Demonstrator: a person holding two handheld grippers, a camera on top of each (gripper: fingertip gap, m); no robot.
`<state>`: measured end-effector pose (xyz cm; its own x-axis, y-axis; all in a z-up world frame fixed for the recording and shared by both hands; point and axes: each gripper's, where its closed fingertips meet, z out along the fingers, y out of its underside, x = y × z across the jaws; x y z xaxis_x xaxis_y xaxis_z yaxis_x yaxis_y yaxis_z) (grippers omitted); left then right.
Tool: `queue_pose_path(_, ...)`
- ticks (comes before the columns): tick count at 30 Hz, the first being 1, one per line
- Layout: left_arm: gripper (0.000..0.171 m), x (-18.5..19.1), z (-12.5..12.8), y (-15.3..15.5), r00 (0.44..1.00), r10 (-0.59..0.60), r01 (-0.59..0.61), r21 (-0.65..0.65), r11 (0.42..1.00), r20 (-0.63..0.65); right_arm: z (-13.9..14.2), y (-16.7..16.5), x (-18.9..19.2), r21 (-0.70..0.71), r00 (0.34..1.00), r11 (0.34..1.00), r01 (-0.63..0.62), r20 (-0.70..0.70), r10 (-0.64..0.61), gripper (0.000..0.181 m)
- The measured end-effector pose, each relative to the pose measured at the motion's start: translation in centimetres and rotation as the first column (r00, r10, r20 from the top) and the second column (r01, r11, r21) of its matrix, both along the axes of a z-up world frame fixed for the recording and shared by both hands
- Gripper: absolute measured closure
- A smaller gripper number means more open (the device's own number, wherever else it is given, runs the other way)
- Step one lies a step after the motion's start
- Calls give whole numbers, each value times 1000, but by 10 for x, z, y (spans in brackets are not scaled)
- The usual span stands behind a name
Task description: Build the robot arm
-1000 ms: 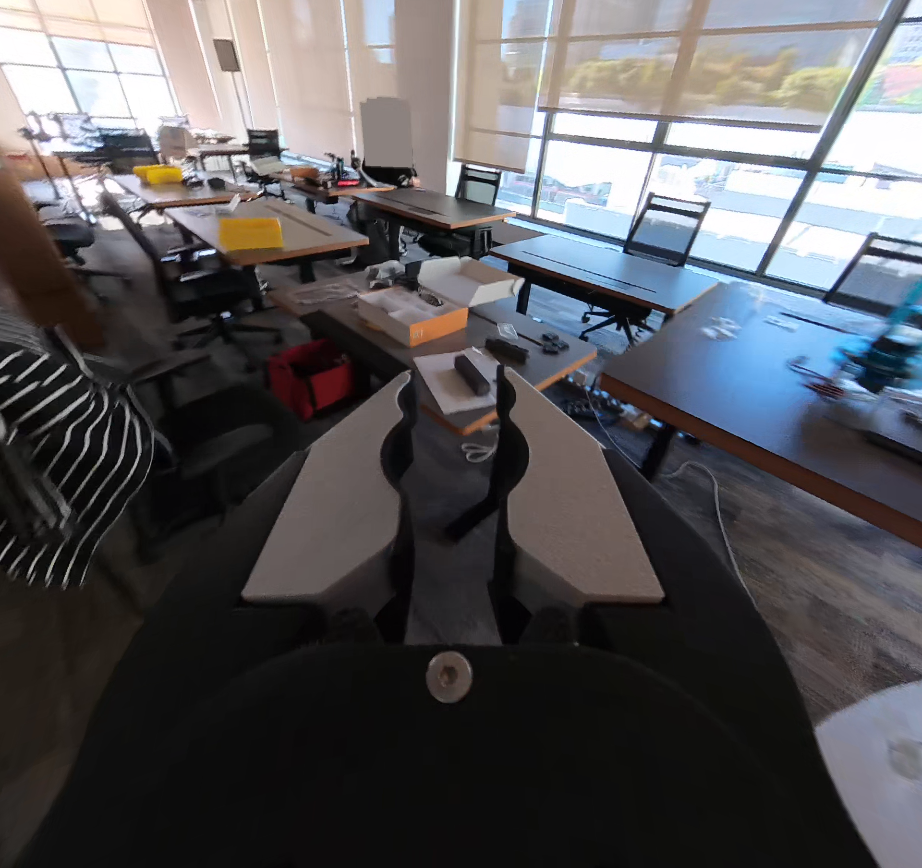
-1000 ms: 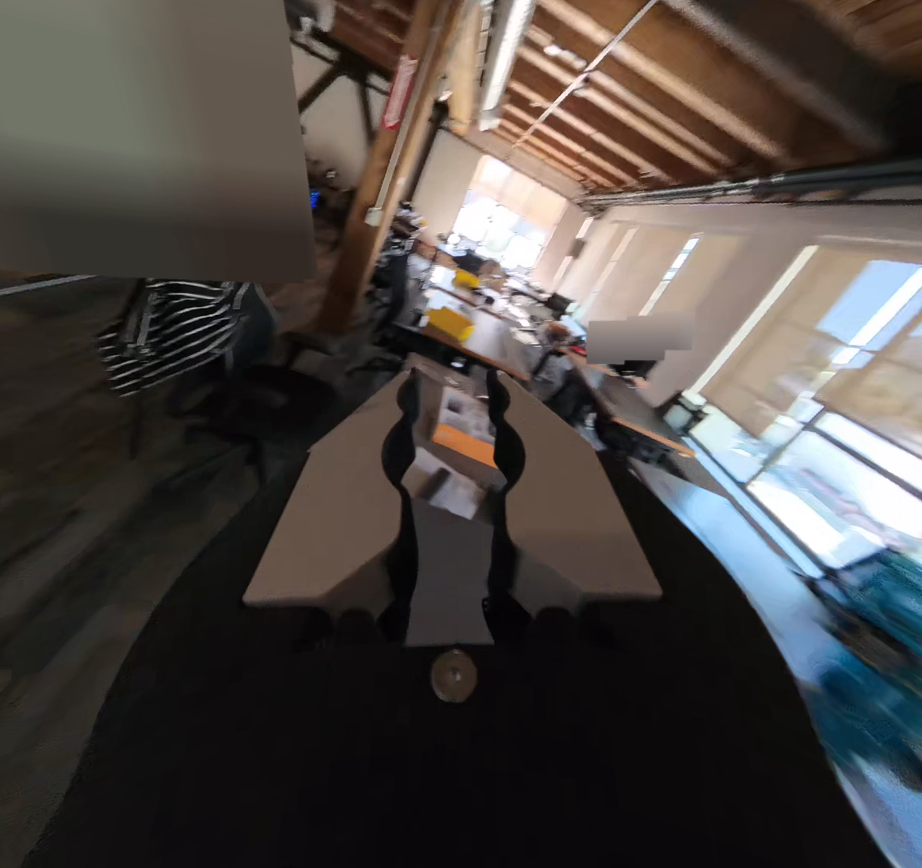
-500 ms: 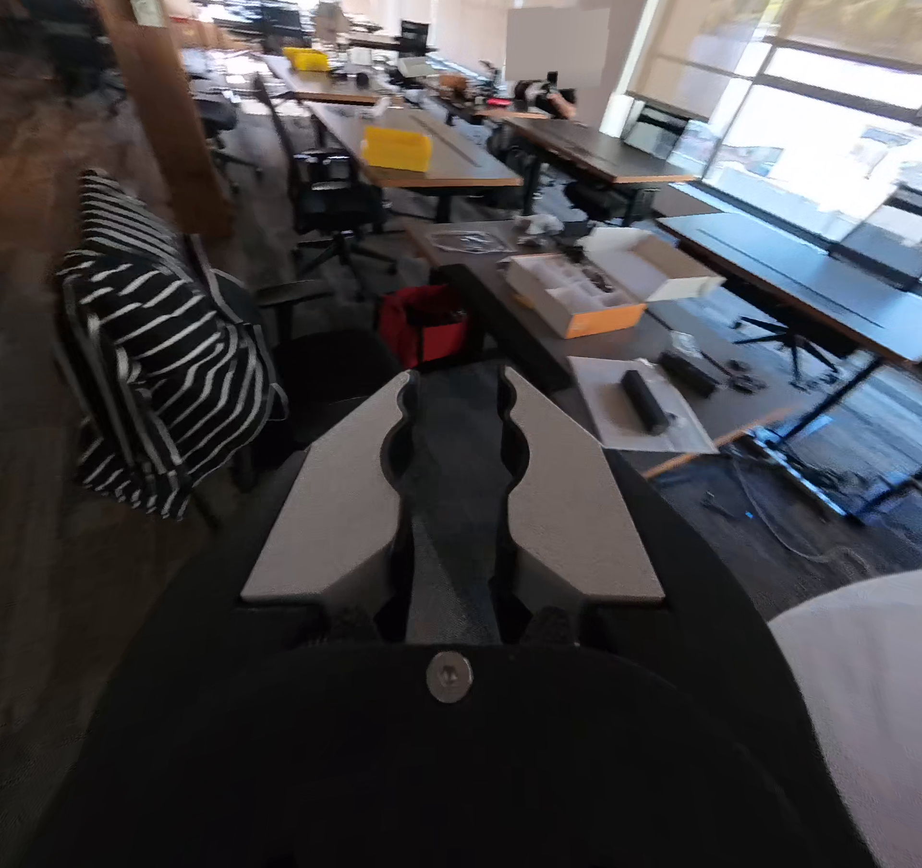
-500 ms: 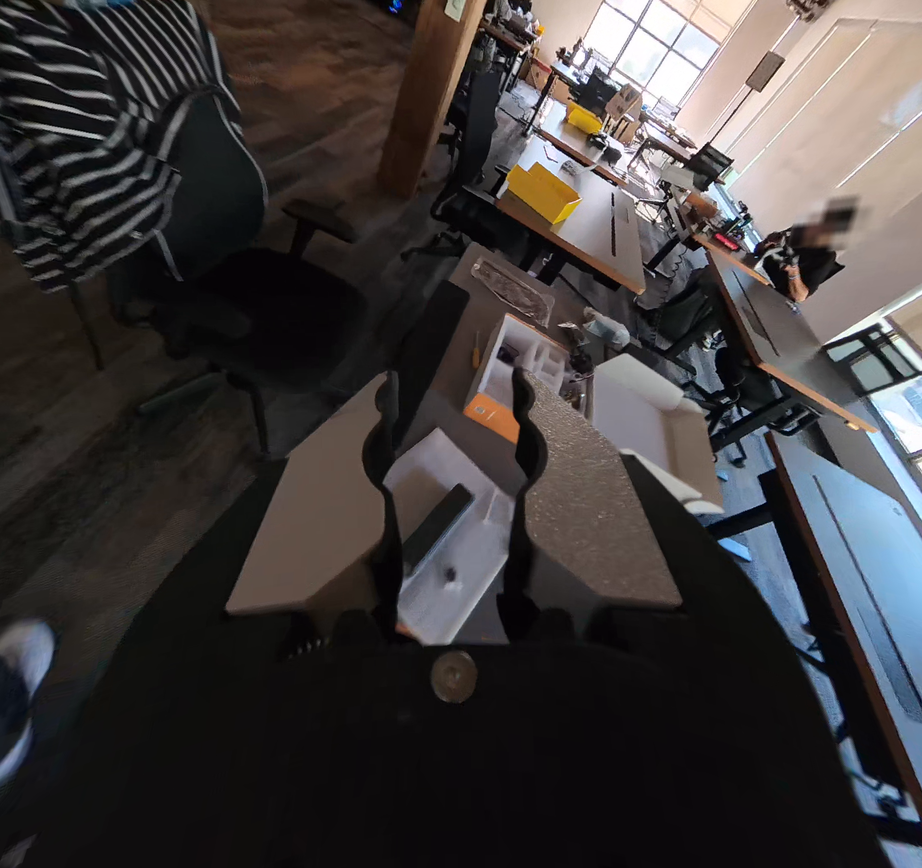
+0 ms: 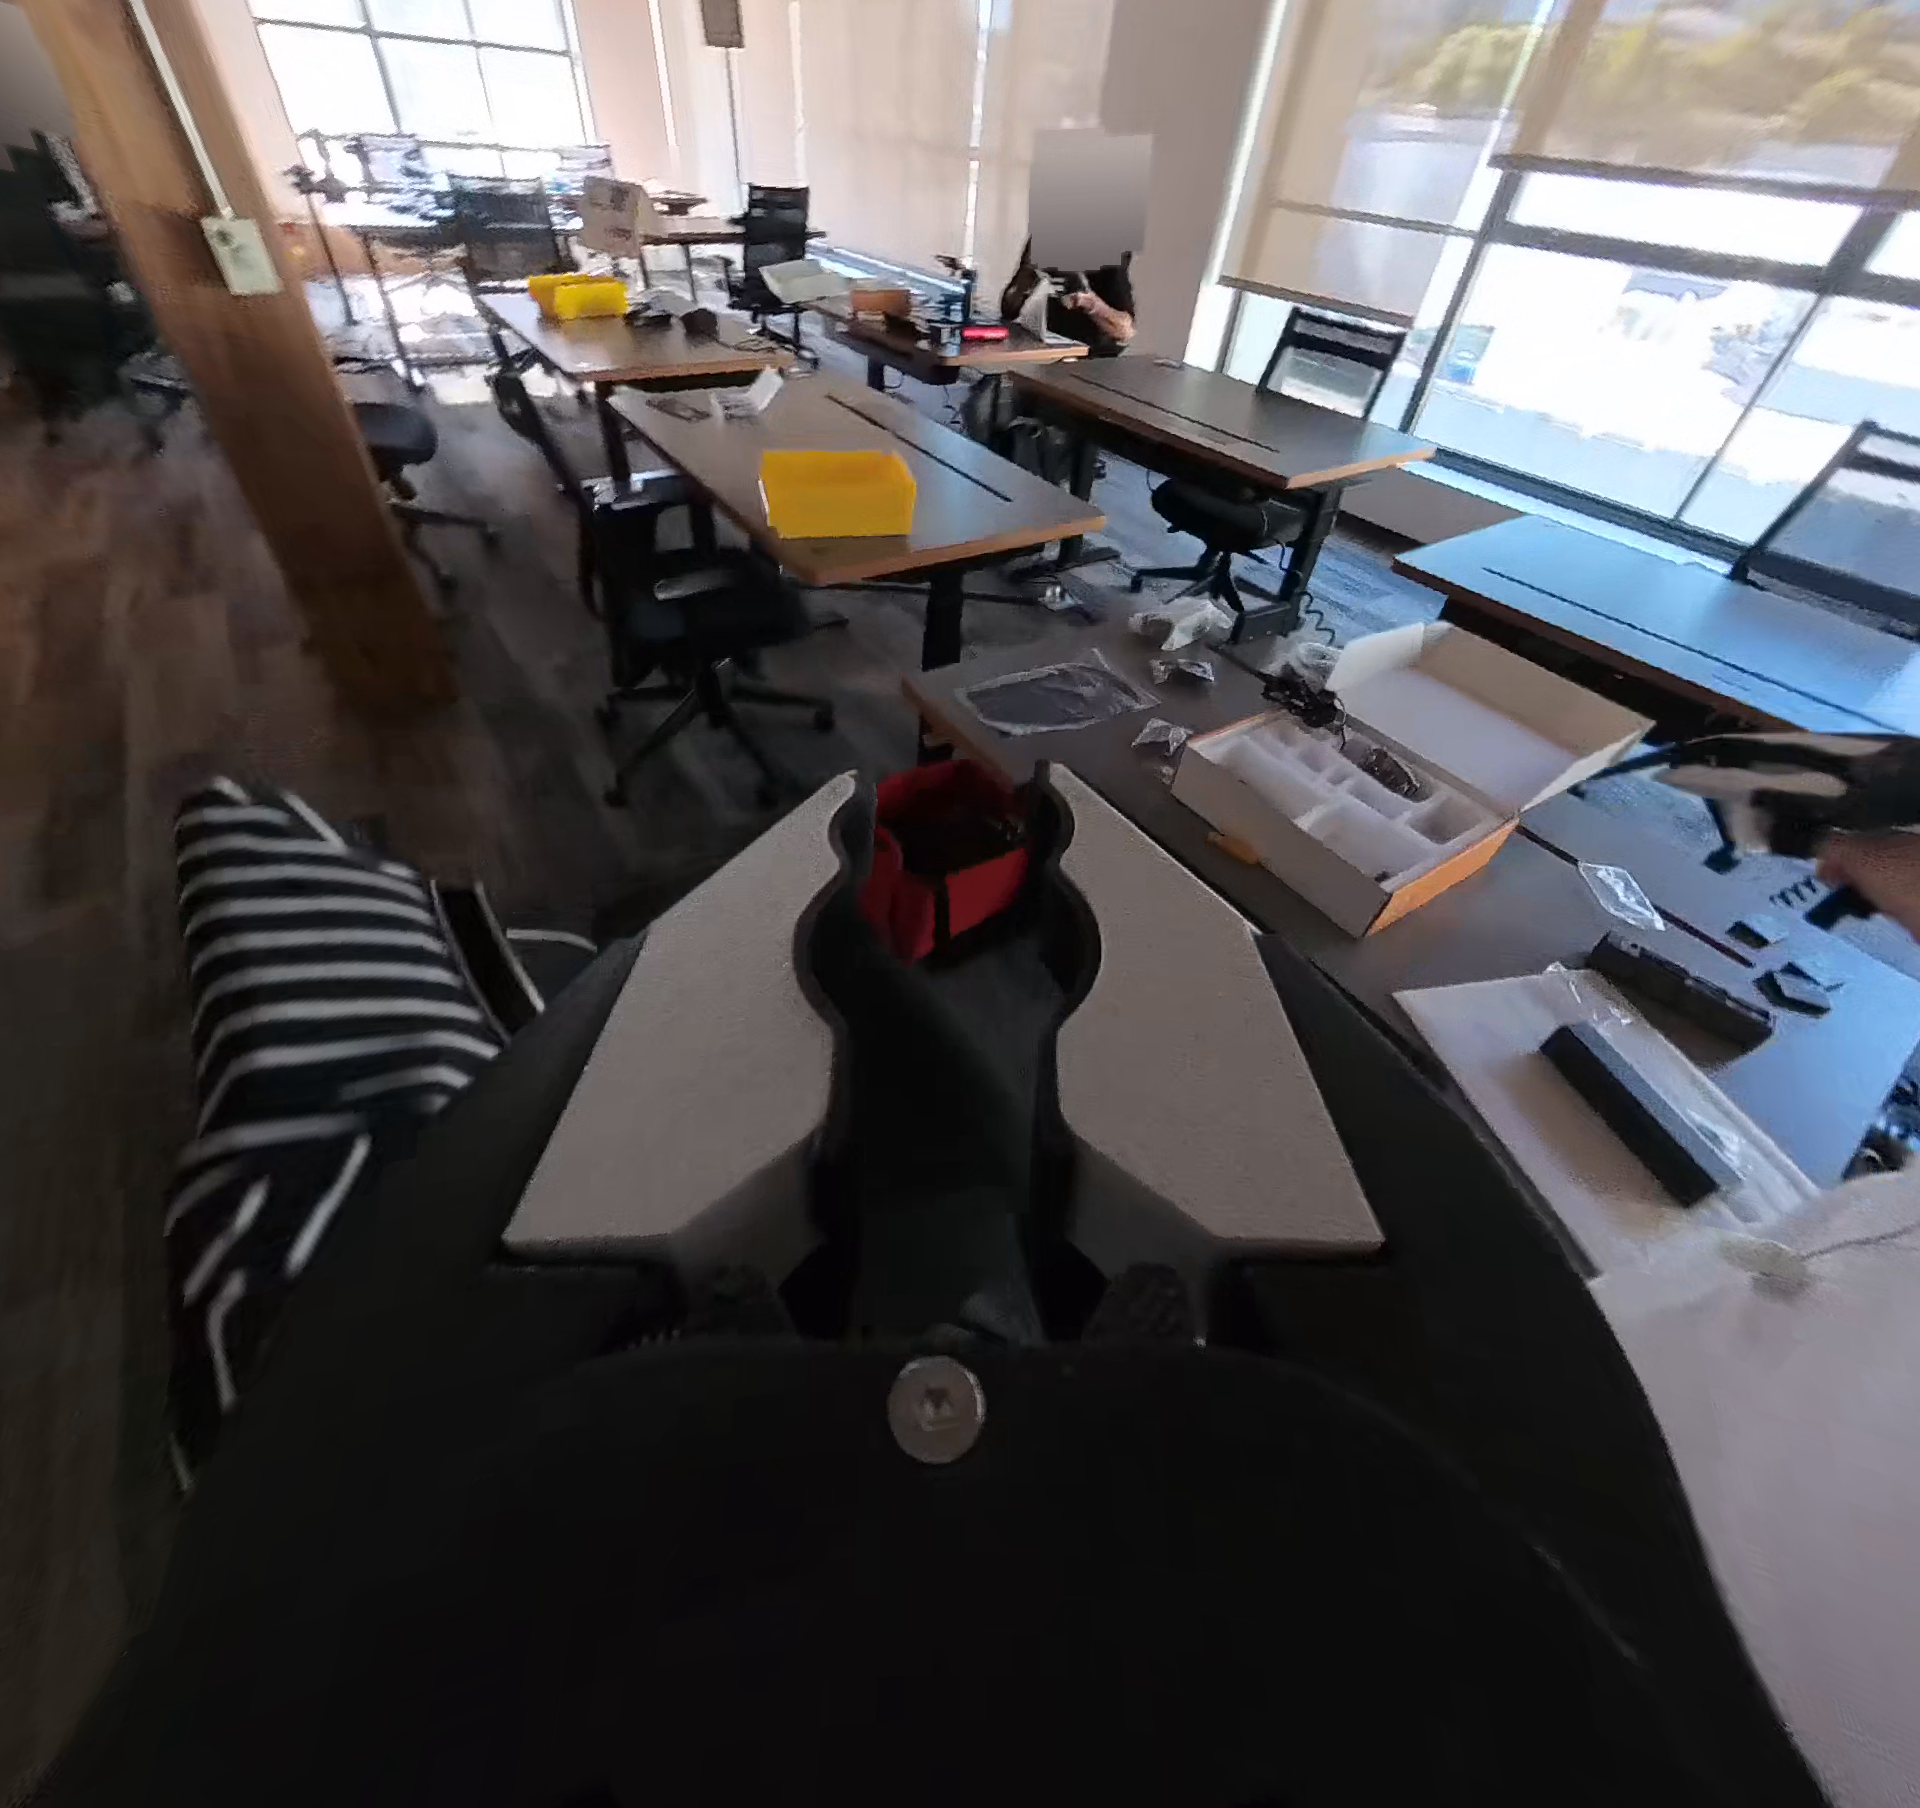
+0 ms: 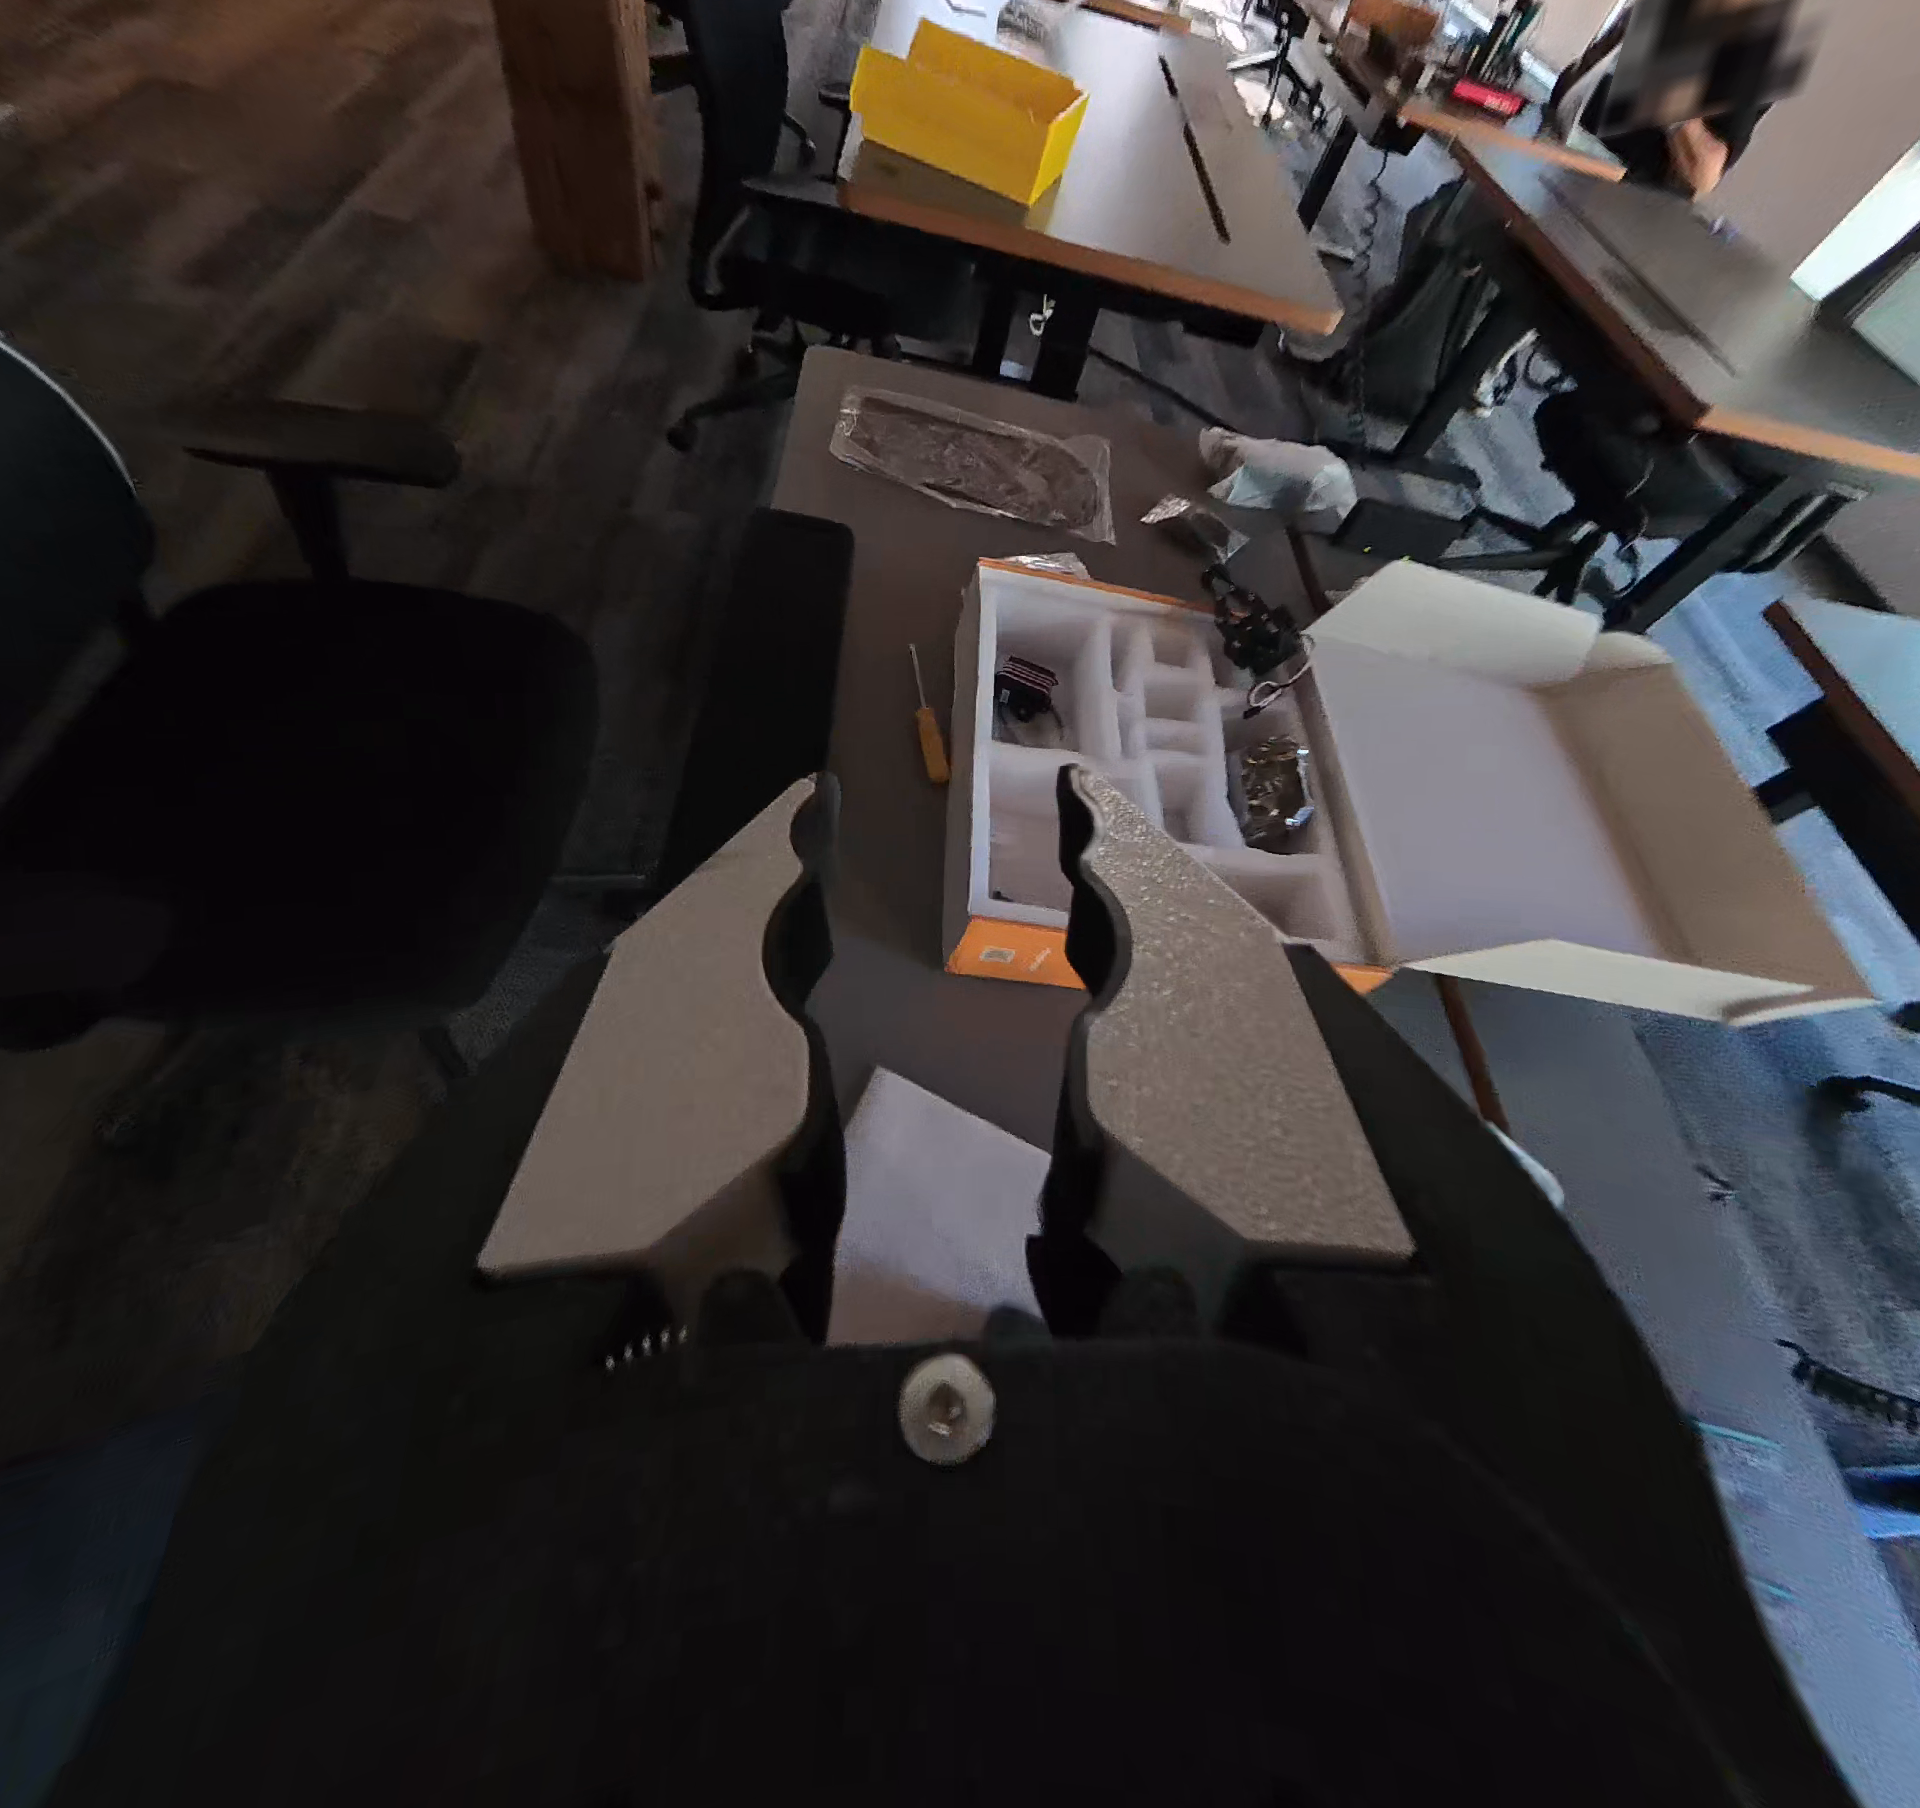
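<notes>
Daylight from tall windows fills an open office of long tabletops and black chairs. Left tool [image 5: 948, 802] hangs in the air with its two grey fingers apart and nothing between them; past the fingertips a red bag [image 5: 940, 870] sits on the floor beside the near tabletop [image 5: 1309, 958]. To its left a black-and-white striped garment [image 5: 301, 1010] is draped over a chair back. Right of the tool, on the tabletop, lies an open white box with an orange edge [image 5: 1340, 828], its lid folded back, and nearer the camera a black bar [image 5: 1636, 1114] rests on a white sheet. A yellow bin [image 5: 836, 506] stands on the next tabletop behind. At the far right edge the other tool shows, blurred, above the tabletop.

Right tool [image 6: 940, 792] is also held above the tabletop [image 6: 894, 553], fingers spread, gripping nothing. Just beyond its right fingertip lies the open box [image 6: 1143, 771], with white foam compartments holding a few small dark and metallic parts. A small screwdriver with an orange handle [image 6: 928, 719] lies just left of the box, and a clear plastic bag with dark contents [image 6: 971, 465] lies farther back. Between the finger bases a white sheet [image 6: 935, 1208] shows below. A black office chair [image 6: 291, 771] stands left of the tabletop, and a yellow bin [image 6: 966, 122] sits on the tabletop behind.
</notes>
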<state>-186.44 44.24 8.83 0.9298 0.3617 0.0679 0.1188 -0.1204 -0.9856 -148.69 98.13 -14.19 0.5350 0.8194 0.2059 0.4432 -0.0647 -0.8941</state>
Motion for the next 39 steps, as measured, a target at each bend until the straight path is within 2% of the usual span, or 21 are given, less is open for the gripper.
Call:
queue_pose_path(2,142,-31,5,36,1000,-9,9,-9,1000,-26,-22,28,-28,-15,1000,1000,-19,19,19,142)
queue_pose_path(4,142,-62,3,74,1000,1,0,4,1000,-29,-51,67,-60,-9,993,997,-72,96,73,143)
queue_pose_path(9,143,-129,-16,183,999,12,-11,-5,1000,39,-140,196,-176,-99,924,960,-262,262,279,135)
queue_pose_path(11,143,-158,-21,225,998,50,-47,-63,997,39,-192,241,-215,-194,850,921,-338,357,387,133)
queue_pose_path(14,143,-186,-22,291,999,35,-33,-116,993,19,-268,292,-247,-313,698,862,-399,506,507,131)
queue_pose_path(17,147,-209,-35,345,998,61,-64,-176,982,-23,-320,311,-262,-440,558,796,-417,568,606,124)
queue_pose_path(19,150,-211,-48,379,1000,13,-12,-194,981,7,-344,320,-258,-490,439,767,-415,630,640,120)
queue_pose_path(20,150,-211,-55,393,999,-12,18,-200,980,35,-351,324,-258,-499,412,765,-407,647,642,119)
queue_pose_path(22,150,-213,-67,413,996,-43,60,-213,975,84,-360,326,-262,-529,403,757,-384,642,653,119)
queue_pose_path(24,151,-219,-78,423,993,-54,78,-228,971,109,-370,325,-257,-562,343,750,-349,668,660,120)
queue_pose_path(26,152,-223,-84,428,989,-70,97,-220,971,131,-369,328,-253,-562,260,749,-352,710,655,136)
queue_pose_path(27,152,-224,-86,428,986,-84,113,-211,971,143,-369,329,-251,-571,242,755,-324,721,649,136)
queue_pose_path(29,152,-226,-91,425,981,-111,142,-205,968,157,-365,326,-249,-595,282,757,-271,702,654,137)
queue_pose_path(32,152,-230,-99,411,976,-159,187,-197,962,150,-338,327,-248,-535,421,810,-241,694,584,137)
queue_pose_path(34,152,-227,-108,404,962,-231,256,-186,949,147,-301,323,-247,-469,541,856,-220,671,507,137)
queue_pose_path(36,151,-218,-122,402,925,-348,372,-180,911,149,-247,311,-241,-385,667,903,-188,625,406,137)
queue_pose_path(37,151,-209,-129,405,890,-429,452,-171,876,155,-215,300,-234,-339,730,926,-165,590,346,137)
queue_pose_path(39,149,-179,-142,416,776,-602,628,-143,765,190,-140,265,-214,-250,848,963,-102,485,216,136)
